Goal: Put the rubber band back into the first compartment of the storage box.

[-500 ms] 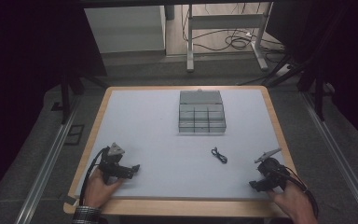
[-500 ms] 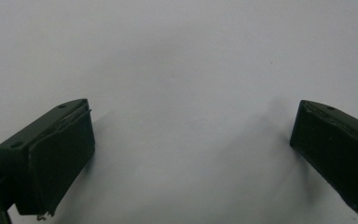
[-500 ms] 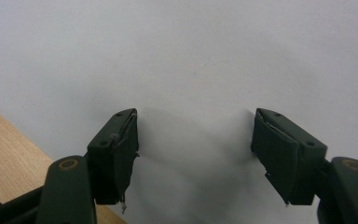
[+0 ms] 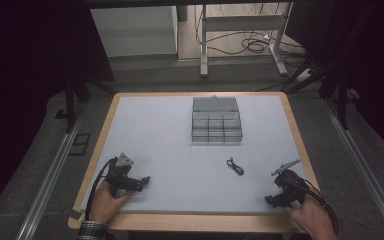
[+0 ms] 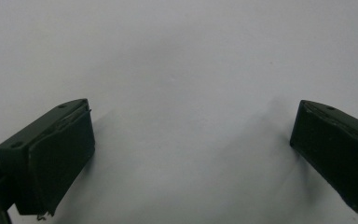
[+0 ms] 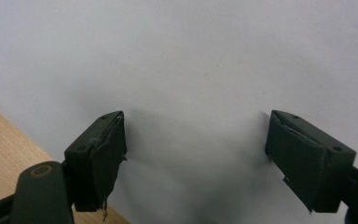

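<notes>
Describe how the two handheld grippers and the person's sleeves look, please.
Both the left gripper and the right gripper are black, with blocky dark jaws and flat pads. Each carries a grey three-cornered plate and trails a black cable. A checked cuff shows at the left wrist.

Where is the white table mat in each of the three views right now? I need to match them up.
High view: the white mat covers the tabletop at centre, framed by the wooden edge.
Left gripper view: behind and between the open left fingers.
Right gripper view: behind the open right fingers.
Shared landmark: the wooden edge, bottom left in the right gripper view.
</notes>
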Action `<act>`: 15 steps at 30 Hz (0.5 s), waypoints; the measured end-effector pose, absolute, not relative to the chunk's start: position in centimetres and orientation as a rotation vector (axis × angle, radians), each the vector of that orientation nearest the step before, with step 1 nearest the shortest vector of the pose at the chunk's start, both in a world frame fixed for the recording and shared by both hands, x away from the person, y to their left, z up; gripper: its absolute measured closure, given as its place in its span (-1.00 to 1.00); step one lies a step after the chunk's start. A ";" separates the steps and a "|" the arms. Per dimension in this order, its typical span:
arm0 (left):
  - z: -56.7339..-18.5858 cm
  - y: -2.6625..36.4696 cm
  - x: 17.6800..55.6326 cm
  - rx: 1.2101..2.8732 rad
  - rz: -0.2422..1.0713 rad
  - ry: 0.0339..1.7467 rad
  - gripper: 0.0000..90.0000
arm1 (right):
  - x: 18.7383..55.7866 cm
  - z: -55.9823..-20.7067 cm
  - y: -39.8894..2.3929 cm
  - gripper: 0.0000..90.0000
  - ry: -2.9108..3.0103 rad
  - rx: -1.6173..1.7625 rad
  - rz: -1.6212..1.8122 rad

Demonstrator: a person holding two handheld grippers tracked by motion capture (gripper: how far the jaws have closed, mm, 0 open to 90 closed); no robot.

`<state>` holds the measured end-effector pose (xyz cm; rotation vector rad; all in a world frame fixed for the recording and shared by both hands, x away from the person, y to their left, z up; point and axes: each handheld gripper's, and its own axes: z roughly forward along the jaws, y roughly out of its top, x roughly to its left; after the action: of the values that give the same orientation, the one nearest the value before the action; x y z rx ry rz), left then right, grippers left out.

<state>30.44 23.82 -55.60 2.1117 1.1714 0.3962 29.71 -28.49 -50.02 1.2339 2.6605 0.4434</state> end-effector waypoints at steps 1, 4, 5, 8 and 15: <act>-55.6 23.8 30.4 2.112 0.396 1.171 -1.00 | 29.7 -50.0 -28.5 -0.56 2.661 1.238 0.446; -55.6 23.8 30.4 2.112 0.396 1.171 -1.00 | 29.8 -50.0 -28.5 -0.56 2.659 1.243 0.442; -55.6 23.8 30.4 2.112 0.396 1.171 -1.00 | 29.8 -50.0 -28.4 -0.56 2.659 1.244 0.438; -55.6 23.8 30.4 2.112 0.396 1.171 -1.00 | 29.7 -50.0 -28.4 -0.59 2.651 1.253 0.443; -55.6 23.8 30.4 2.112 0.396 1.172 -1.00 | 29.6 -50.1 -28.3 -0.63 2.634 1.273 0.450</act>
<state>30.44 23.82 -55.60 2.1116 1.1716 0.3961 29.60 -28.27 -50.12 1.2725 2.6344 0.4496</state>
